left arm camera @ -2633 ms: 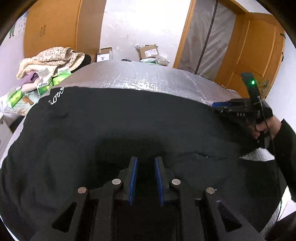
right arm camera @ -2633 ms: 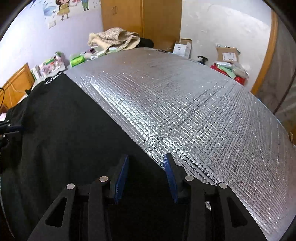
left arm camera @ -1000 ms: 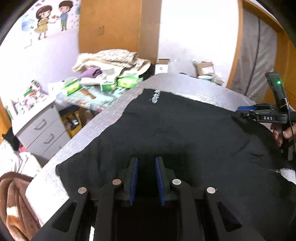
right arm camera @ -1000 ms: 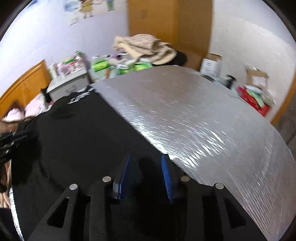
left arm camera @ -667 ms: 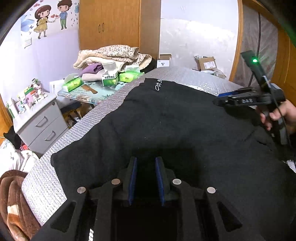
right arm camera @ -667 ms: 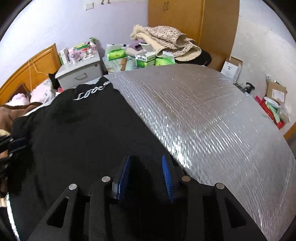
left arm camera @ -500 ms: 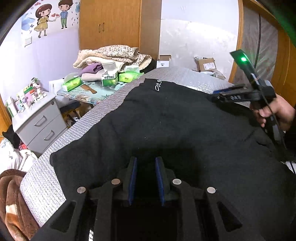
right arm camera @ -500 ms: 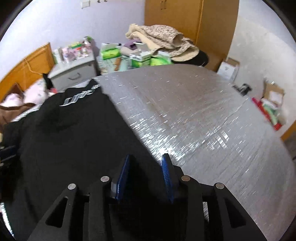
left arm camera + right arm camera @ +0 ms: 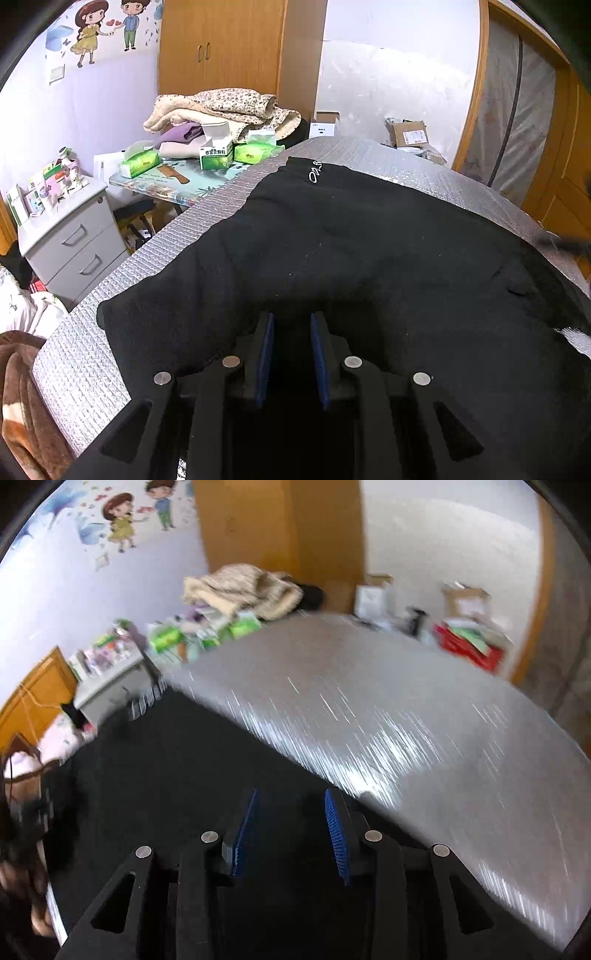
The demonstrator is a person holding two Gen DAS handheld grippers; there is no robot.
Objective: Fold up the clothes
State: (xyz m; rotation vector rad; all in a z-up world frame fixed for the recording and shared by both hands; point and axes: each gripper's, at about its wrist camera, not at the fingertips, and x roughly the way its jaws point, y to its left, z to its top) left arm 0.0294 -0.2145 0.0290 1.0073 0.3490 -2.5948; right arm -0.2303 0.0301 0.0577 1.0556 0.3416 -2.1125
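A black garment (image 9: 369, 251) lies spread on the silver-quilted table (image 9: 96, 362).

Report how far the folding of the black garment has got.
Done: the black garment lies spread on the silver mat, white lettering at its far end; no clear fold shows. In hand: the left gripper sits over the near hem with a gap between its pads; whether cloth is pinched is unclear. The right gripper is open over the garment's edge, its view blurred. Left: apparently all the folds.
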